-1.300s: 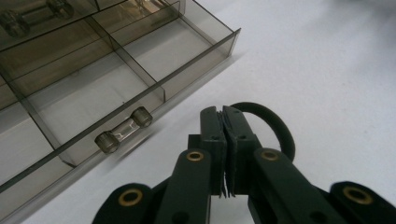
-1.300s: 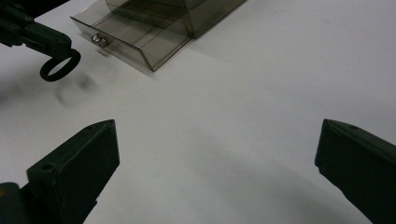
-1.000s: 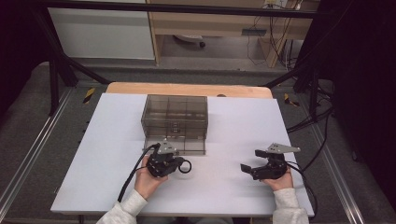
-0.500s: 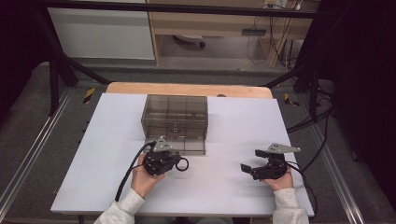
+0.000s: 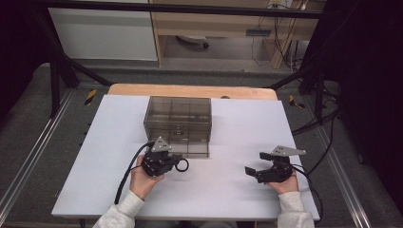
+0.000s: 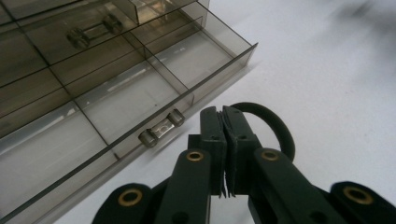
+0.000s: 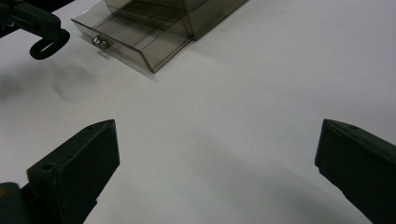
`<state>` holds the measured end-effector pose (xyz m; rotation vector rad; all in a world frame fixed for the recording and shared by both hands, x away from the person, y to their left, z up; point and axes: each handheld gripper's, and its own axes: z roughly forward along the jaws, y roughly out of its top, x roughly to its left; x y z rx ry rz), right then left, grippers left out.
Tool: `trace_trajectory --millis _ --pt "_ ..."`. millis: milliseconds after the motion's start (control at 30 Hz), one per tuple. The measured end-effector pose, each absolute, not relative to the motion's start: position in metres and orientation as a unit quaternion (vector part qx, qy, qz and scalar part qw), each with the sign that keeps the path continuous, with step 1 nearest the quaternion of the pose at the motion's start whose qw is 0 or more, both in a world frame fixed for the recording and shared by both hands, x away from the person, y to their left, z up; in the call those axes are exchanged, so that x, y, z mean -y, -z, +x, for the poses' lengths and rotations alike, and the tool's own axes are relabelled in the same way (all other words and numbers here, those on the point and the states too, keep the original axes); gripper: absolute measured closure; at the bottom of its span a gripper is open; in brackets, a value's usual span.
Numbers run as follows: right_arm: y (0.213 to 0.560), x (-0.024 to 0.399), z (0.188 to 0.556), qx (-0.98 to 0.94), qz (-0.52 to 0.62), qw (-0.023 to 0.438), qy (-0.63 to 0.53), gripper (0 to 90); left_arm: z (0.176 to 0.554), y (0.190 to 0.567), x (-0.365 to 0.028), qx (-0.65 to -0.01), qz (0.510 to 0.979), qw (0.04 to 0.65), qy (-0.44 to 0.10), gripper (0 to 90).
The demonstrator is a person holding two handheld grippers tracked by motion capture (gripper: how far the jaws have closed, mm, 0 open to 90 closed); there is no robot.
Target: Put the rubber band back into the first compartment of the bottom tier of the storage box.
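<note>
Work in hand: the left gripper (image 6: pixel 223 122) carries a black ring (image 6: pixel 275 127) beside the pulled-out bottom drawer (image 6: pixel 140 88) of a smoky clear drawer cabinet (image 5: pixel 178 121); the likely aim is to drop the ring into one of the drawer's compartments.

Left claw: clenched on the black ring, which sticks out to one side of the closed jaws; in the high view the ring (image 5: pixel 181 165) hangs just off the drawer's front wall, toward the near edge of the white tabletop (image 5: pixel 228 199).

Right claw: the right gripper (image 7: pixel 219 154) is released, jaws wide apart with nothing between them, resting near the tabletop's near right corner, well apart from the cabinet.

Ring's place: in the left jaws, outside the drawer, beside its small clear handle (image 6: pixel 161 128).

Risk, thin grip: only a short arc of the ring is pinched, so it could swivel or slip when lifted over the front wall.

Risk, drawer: catching the front wall or handle could push the drawer shut or shift the light cabinet, since nothing braces it.

Risk, wrong cell: the dividers are clear and hard to read, so the ring may land across one.

In the way: the drawer's front wall and handle stand between ring and compartments.

Around: a wooden board (image 5: pixel 190 90) lies along the far edge.
</note>
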<state>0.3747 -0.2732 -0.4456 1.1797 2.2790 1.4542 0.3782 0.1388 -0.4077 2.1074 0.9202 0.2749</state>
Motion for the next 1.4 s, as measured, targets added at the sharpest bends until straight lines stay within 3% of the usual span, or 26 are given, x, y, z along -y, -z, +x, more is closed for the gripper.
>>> trace_trajectory --millis 1400 --pt "0.446 0.273 0.375 -0.769 0.400 0.095 -0.490 0.4 0.395 0.394 -0.176 -0.398 0.817 0.392 -0.141 87.4"
